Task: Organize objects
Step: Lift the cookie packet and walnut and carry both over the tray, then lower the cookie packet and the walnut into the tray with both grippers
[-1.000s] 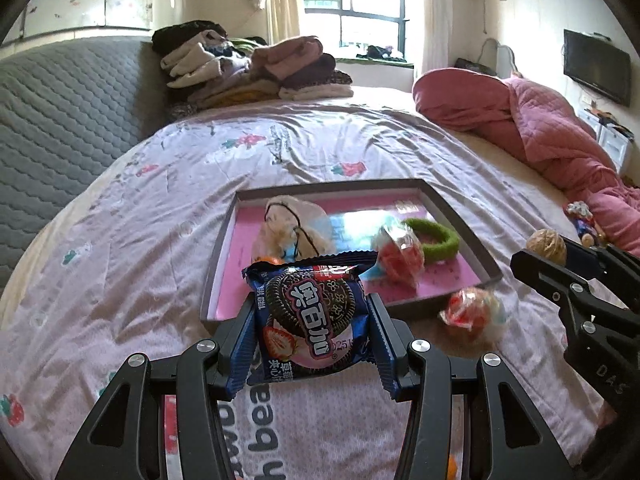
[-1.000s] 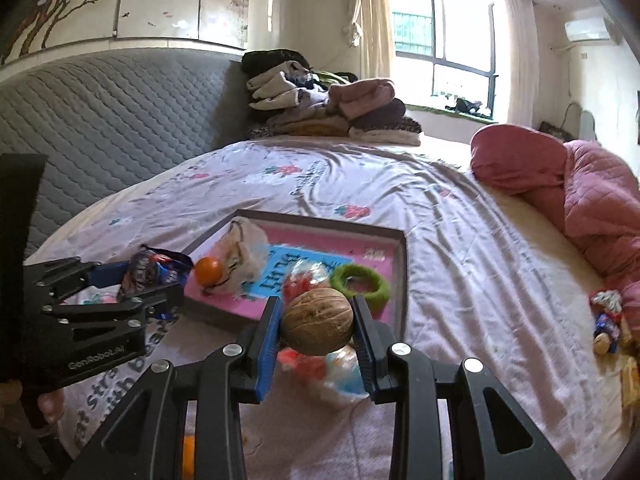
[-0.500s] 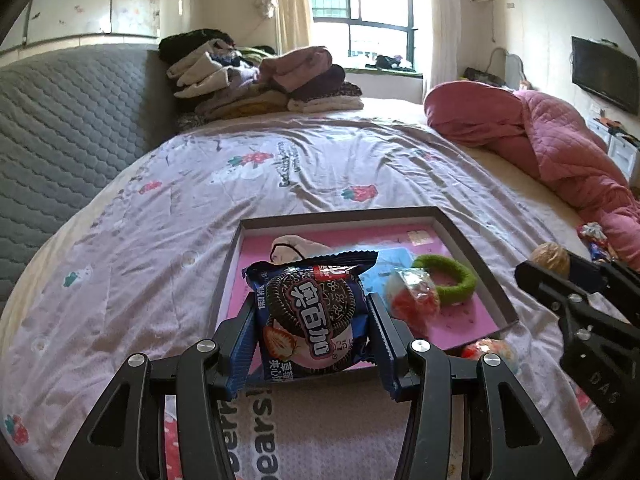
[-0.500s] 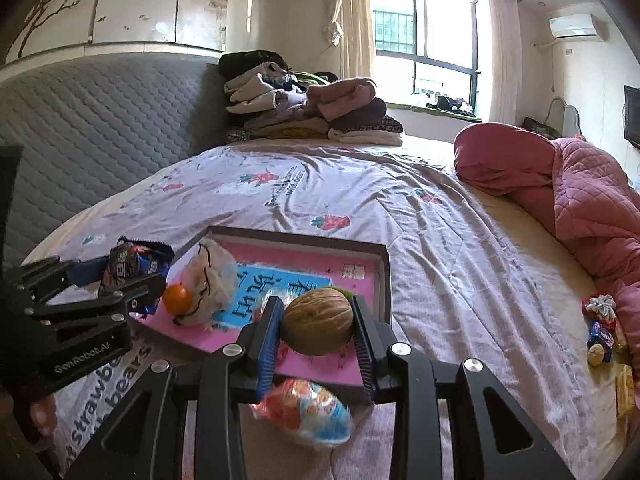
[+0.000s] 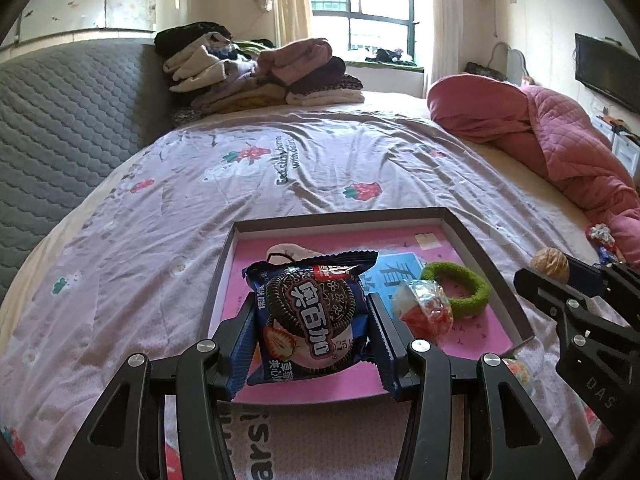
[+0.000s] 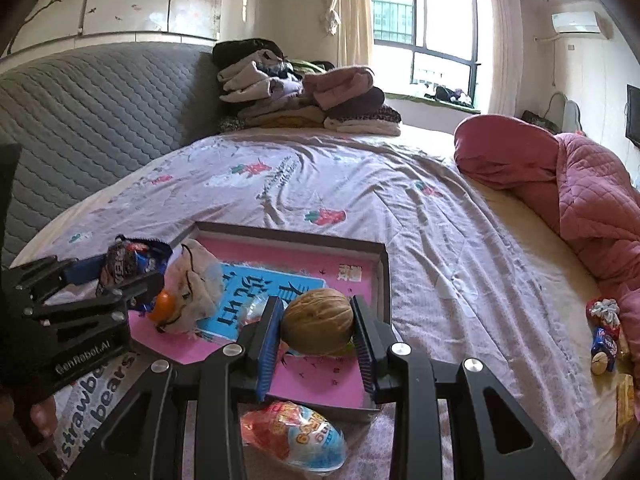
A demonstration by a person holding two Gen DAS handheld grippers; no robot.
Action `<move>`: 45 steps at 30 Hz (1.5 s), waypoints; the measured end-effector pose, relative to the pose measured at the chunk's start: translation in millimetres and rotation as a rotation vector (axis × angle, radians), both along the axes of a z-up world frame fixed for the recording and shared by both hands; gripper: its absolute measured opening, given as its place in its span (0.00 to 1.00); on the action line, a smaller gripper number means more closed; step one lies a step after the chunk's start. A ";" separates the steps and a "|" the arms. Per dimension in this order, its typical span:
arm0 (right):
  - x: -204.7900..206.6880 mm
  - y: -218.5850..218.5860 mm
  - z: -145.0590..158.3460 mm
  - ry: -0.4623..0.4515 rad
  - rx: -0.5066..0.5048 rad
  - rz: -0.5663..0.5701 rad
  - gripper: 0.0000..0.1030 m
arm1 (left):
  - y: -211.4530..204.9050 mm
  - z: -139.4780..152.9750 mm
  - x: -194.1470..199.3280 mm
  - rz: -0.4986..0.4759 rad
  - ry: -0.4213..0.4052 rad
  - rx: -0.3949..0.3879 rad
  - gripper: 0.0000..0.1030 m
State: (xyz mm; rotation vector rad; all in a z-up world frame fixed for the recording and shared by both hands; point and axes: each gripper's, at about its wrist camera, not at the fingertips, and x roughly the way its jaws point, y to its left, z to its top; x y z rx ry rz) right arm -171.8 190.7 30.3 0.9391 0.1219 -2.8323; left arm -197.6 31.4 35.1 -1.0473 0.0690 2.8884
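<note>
Tray [image 5: 486, 256] lies near on the bed; the left gripper [image 5: 311, 334] clamps a cookie pack [image 5: 310, 320] over its near-left part, the right gripper [image 6: 316, 330] pinches a walnut [image 6: 318, 321] above its near-right corner. Released there, the round walnut could roll over the rim.

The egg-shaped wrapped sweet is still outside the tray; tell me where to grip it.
Grip the wrapped egg sweet across its narrow middle, coming from above: it lies on its side on the bedsheet by the tray. Both grippers are full.
</note>
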 end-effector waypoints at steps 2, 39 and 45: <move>-3.4 3.2 -3.4 -0.008 0.010 -0.007 0.34 | 0.3 -1.6 -4.7 -0.005 -0.007 0.012 0.51; -44.3 4.7 -51.7 -0.172 0.053 0.013 0.34 | 6.9 -56.0 -31.4 -0.047 -0.156 -0.009 0.51; -47.8 4.0 -59.2 -0.202 0.069 0.013 0.34 | 15.0 -59.8 -29.3 -0.073 -0.163 -0.029 0.51</move>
